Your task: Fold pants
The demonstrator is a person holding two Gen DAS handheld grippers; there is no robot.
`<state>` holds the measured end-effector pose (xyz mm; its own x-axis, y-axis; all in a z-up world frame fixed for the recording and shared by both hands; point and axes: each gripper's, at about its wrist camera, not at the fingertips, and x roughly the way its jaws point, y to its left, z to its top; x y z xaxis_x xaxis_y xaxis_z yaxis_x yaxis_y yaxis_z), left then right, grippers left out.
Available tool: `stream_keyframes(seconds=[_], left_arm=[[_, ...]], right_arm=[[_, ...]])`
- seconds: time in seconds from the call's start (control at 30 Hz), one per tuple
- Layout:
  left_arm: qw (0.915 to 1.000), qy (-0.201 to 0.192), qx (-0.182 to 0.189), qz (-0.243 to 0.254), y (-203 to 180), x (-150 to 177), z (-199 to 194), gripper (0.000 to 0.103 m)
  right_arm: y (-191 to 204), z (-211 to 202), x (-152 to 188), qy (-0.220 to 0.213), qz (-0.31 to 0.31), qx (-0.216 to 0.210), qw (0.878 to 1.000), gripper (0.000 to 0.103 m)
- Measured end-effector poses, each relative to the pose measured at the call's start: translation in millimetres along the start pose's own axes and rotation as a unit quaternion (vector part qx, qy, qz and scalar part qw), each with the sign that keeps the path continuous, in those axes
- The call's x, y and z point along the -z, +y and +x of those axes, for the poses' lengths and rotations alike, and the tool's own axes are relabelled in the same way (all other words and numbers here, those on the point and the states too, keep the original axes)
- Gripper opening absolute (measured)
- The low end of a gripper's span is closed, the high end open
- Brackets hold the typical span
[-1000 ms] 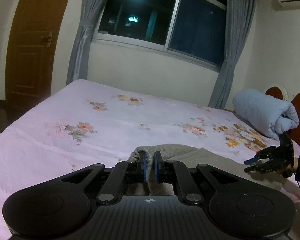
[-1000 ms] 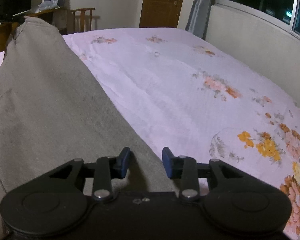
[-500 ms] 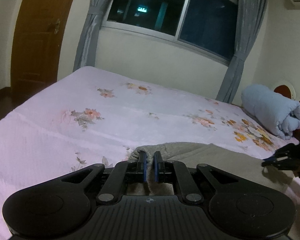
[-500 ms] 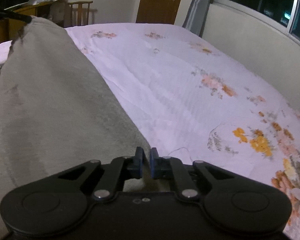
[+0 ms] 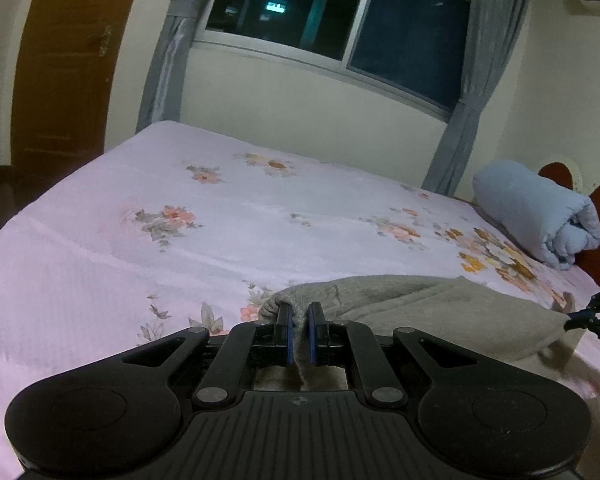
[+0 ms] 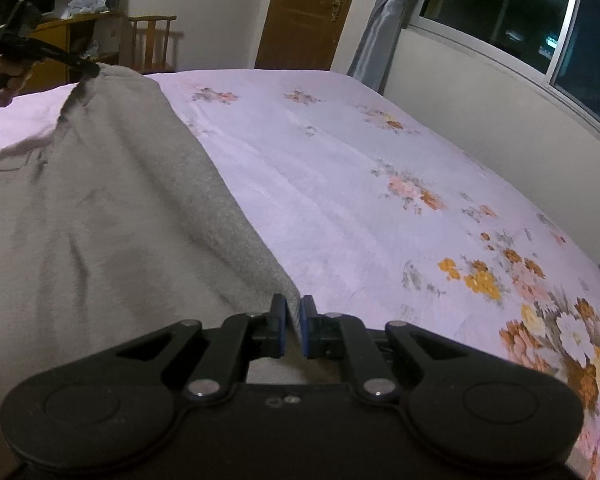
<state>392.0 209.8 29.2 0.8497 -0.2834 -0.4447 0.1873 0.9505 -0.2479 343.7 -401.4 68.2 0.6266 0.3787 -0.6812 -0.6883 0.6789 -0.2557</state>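
A home bedroom: a bed (image 5: 100, 248) with floral sheet, curtained window (image 5: 340, 12), wooden door (image 5: 72, 60), rolled quilt (image 5: 536, 216).

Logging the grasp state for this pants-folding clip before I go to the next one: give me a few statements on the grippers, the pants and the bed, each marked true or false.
1. The left gripper is shut on the grey pants. True.
2. The right gripper is wide open above the bedsheet. False: it is shut on an edge of the pants.
3. The pants lie on a pink floral bedsheet. True.
4. A rolled light blue quilt sits on top of the pants. False: it lies apart, near the headboard.
5. The window curtains are drawn fully shut. False: the grey curtains are tied back, leaving the dark window uncovered.
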Motion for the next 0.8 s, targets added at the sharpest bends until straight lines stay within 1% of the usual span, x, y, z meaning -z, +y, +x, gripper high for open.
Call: stream_keyframes(seconds=[0.13,0.3,0.4,0.5,0.53,0.57,0.6,0.67,0.73,0.8], left_arm=[[0.9999,-0.009,0.011,0.002,-2.6,0.3,-10.3,0.007],[0.9994,-0.014,0.026,0.016,-6.8,8.3,-28.3,0.007],[0.9984,-0.026,0.039,0.033,-3.5,21.2,-46.6,0.007],[0.9985,-0.021,0.036,0.034,3.5,44.1,-67.3,0.011],[0.9993,-0.015,0.023,0.025,7.3,56.9,-76.3,0.013],[0.9999,-0.004,0.008,0.008,13.5,69.8,-83.8,0.017],[0.9995,0.016,-0.005,-0.026,24.0,86.0,-92.4,0.02],[0.9952,0.043,-0.045,-0.075,35.2,109.8,-109.7,0.021],[0.9911,0.052,-0.055,-0.109,33.4,126.7,-130.9,0.021],[0.9875,0.051,-0.056,-0.138,22.2,131.0,-145.9,0.021]], right_arm=[[13.1,-16.0,1.5,0.003,0.012,0.009,1.0,0.0],[34.2,-36.5,7.4,0.007,0.02,0.016,1.0,0.0],[52.4,-52.6,12.5,0.003,0.027,0.019,0.999,0.0],[82.1,-71.9,27.8,-0.014,0.032,0.025,0.999,0.0],[94.1,-76.4,34.6,-0.018,0.027,0.027,0.999,0.0],[110.6,-79.5,45.0,-0.019,0.02,0.031,0.999,0.0],[123.2,-80.4,55.1,-0.017,0.022,0.031,0.999,0.0],[143.8,-76.0,79.9,-0.006,0.045,0.017,0.999,0.0],[157.4,-67.7,100.3,0.011,0.067,0.009,0.998,0.0],[163.3,-63.9,109.6,0.014,0.079,0.009,0.997,0.0]])
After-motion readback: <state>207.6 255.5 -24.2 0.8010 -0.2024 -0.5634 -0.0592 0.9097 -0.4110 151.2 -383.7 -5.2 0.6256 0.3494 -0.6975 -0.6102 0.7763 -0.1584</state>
